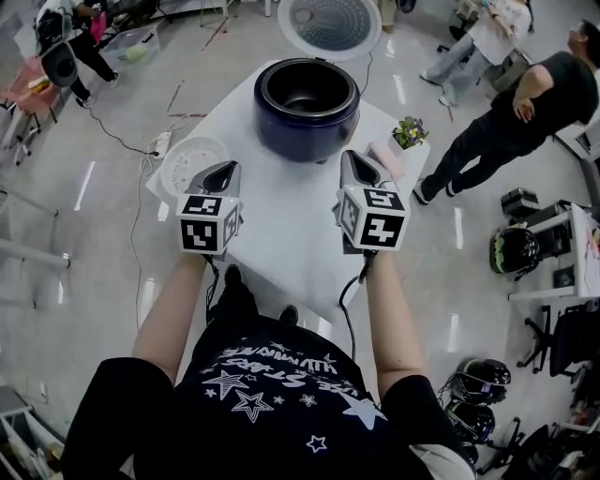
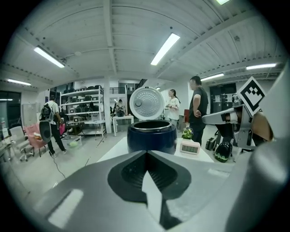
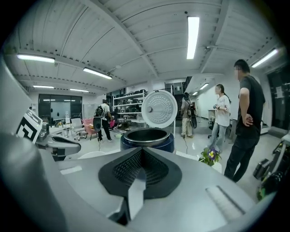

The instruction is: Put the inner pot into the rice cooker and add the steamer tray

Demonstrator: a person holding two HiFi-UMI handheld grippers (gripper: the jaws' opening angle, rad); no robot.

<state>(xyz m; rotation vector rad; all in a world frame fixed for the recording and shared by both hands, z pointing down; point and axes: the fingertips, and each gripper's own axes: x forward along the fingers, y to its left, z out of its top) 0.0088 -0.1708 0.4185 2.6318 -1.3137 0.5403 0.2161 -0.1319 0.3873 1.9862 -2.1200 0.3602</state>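
The dark blue rice cooker (image 1: 307,103) stands at the far end of the white table (image 1: 281,234), its round lid (image 1: 330,23) tipped up behind it. A metal-rimmed inner pot (image 1: 302,92) sits inside it. The white steamer tray (image 1: 192,161) lies on the table's left corner. My left gripper (image 1: 225,171) hovers beside the tray, shut and empty. On the other side my right gripper (image 1: 352,159) is level with it, also shut with nothing held. Both point at the cooker (image 2: 151,134) (image 3: 147,138) from a short way back.
A small flower pot (image 1: 410,131) and a little clock (image 1: 386,157) sit at the table's right corner. Two people (image 1: 506,103) stand on the floor to the right. Cables run over the floor at the left, and helmets (image 1: 514,251) lie at the right.
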